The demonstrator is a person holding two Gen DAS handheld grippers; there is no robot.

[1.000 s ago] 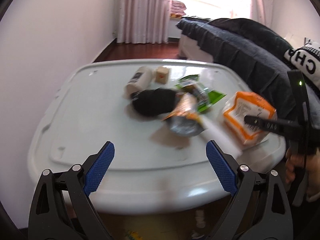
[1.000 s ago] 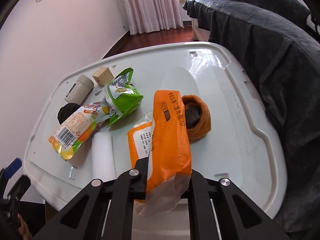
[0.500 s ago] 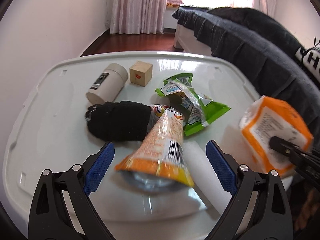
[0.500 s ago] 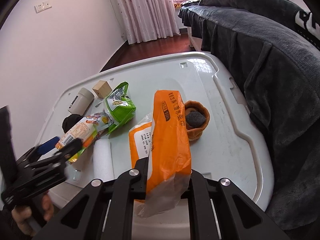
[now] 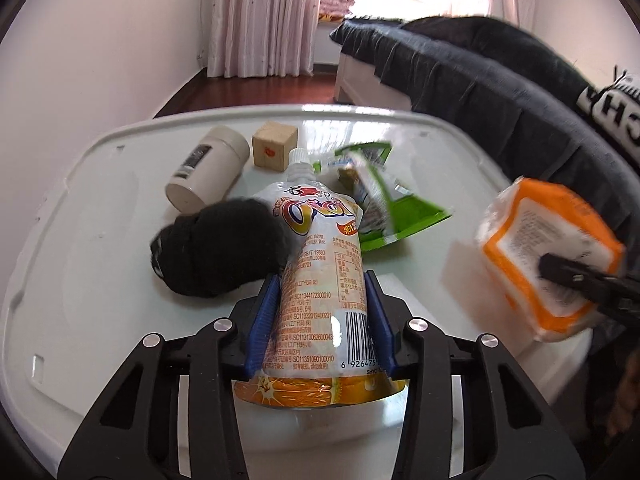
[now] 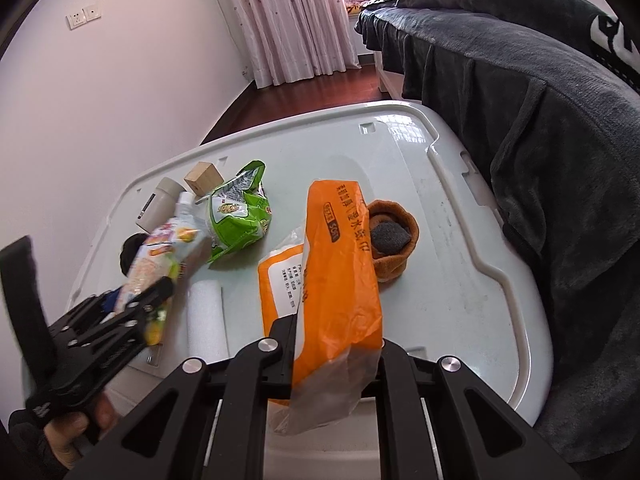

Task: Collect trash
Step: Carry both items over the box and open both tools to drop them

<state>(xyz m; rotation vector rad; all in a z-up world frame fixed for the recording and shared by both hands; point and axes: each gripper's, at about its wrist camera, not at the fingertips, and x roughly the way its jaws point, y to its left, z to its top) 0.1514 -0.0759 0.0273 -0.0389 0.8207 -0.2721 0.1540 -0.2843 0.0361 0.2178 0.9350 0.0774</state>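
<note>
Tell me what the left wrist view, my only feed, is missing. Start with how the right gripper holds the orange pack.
Observer: The right gripper is shut on the near end of the orange pack, where clear plastic hangs down.
Operator: Report what's behind that pack.
Observer: An orange knitted sock lies on the white lid, with a grey wad in its opening.
Operator: Check beside the juice pouch.
Observer: A white foam roll, mostly hidden from you, lies between pouch and pack.
</note>
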